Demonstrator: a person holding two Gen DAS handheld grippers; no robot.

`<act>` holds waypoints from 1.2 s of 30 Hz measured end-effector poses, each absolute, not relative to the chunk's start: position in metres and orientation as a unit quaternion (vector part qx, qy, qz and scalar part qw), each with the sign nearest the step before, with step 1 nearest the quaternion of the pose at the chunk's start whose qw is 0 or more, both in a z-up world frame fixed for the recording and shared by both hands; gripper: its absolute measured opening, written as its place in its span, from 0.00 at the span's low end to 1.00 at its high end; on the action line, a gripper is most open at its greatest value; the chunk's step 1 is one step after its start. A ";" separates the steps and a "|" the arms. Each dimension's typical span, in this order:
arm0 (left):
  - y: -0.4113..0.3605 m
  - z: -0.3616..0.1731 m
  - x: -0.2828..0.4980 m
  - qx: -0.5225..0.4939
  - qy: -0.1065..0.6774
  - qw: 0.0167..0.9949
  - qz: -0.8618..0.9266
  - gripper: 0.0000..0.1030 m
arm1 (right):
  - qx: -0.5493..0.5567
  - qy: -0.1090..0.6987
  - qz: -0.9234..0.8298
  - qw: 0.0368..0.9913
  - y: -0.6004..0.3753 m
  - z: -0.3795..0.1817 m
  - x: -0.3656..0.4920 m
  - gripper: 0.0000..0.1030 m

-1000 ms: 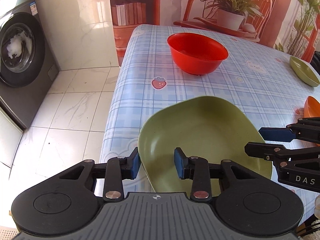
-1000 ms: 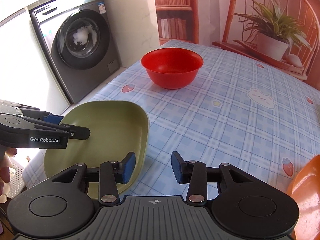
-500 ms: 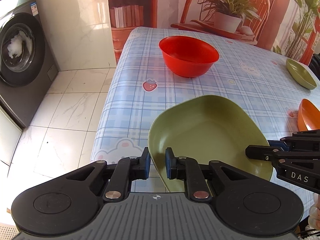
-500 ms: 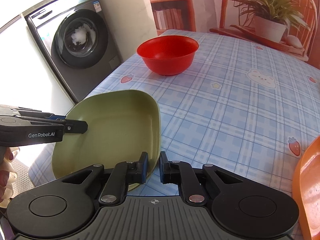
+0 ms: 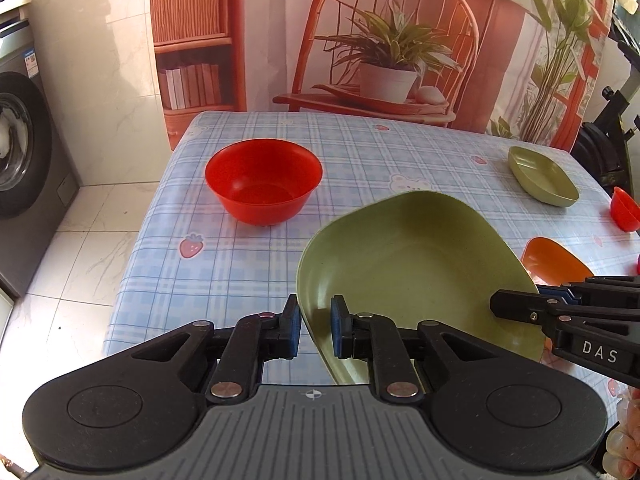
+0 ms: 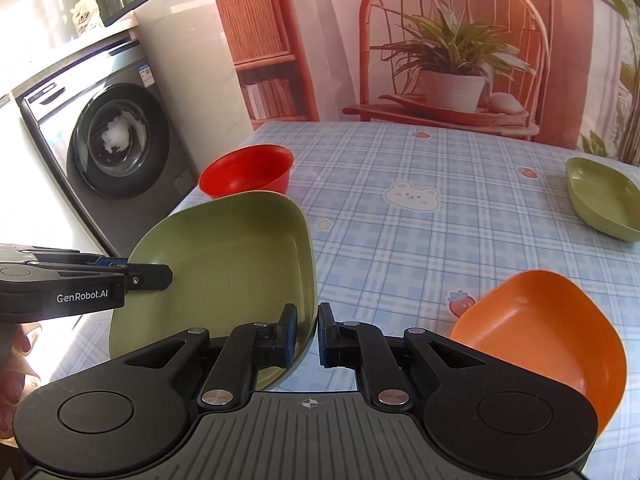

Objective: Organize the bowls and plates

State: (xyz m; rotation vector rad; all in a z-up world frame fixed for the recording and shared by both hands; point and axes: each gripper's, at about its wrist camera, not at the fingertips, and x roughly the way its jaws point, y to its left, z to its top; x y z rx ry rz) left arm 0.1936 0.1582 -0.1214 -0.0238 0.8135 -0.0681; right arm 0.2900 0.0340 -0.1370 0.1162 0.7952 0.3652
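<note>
A large green plate (image 5: 416, 264) is held off the table by both grippers. My left gripper (image 5: 316, 330) is shut on its near-left rim. My right gripper (image 6: 308, 334) is shut on its right rim, and the plate shows tilted in the right wrist view (image 6: 232, 264). A red bowl (image 5: 262, 180) stands on the table (image 5: 224, 264) at the far left. An orange plate (image 6: 548, 324) lies at the near right. A small green dish (image 6: 604, 200) sits at the far right.
A washing machine (image 6: 116, 140) stands on the floor left of the table. A chair with a potted plant (image 5: 384, 68) is behind the far edge. A small red bowl (image 5: 624, 208) sits at the right edge.
Both grippers closed on the green plate's rims and lifted it off the table, moving it up and toward the right.
</note>
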 end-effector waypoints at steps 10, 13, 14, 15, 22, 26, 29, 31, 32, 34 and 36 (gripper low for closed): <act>0.065 -0.117 0.207 0.017 0.383 0.917 -0.110 0.16 | 0.106 0.362 0.089 0.922 -0.066 -0.132 0.272 0.10; 0.038 -0.123 0.210 0.020 0.390 0.912 -0.127 0.16 | 0.119 0.354 0.065 0.925 -0.098 -0.133 0.268 0.10; 0.027 -0.125 0.211 0.021 0.393 0.910 -0.133 0.16 | 0.120 0.352 0.059 0.926 -0.107 -0.133 0.267 0.10; 0.020 -0.128 0.212 0.021 0.395 0.908 -0.137 0.16 | 0.119 0.349 0.054 0.928 -0.116 -0.133 0.266 0.10; -0.022 -0.145 0.208 0.008 0.415 0.897 -0.151 0.17 | 0.103 0.348 0.033 0.931 -0.164 -0.143 0.274 0.10; -0.026 -0.155 0.209 -0.008 0.428 0.893 -0.141 0.17 | 0.047 0.350 0.059 0.934 -0.169 -0.149 0.283 0.10; -0.026 -0.161 0.210 -0.017 0.434 0.892 -0.123 0.17 | 0.021 0.355 0.077 0.931 -0.167 -0.155 0.290 0.10; -0.027 -0.163 0.209 -0.016 0.439 0.891 -0.113 0.17 | 0.012 0.362 0.089 0.928 -0.163 -0.161 0.296 0.10; -0.027 -0.163 0.209 -0.018 0.441 0.891 -0.108 0.17 | 0.012 0.365 0.092 0.926 -0.163 -0.163 0.298 0.10; -0.025 -0.164 0.210 -0.020 0.443 0.890 -0.101 0.17 | 0.017 0.371 0.102 0.923 -0.162 -0.170 0.301 0.10; -0.024 -0.164 0.213 -0.021 0.448 0.889 -0.097 0.17 | 0.021 0.377 0.109 0.920 -0.162 -0.175 0.304 0.11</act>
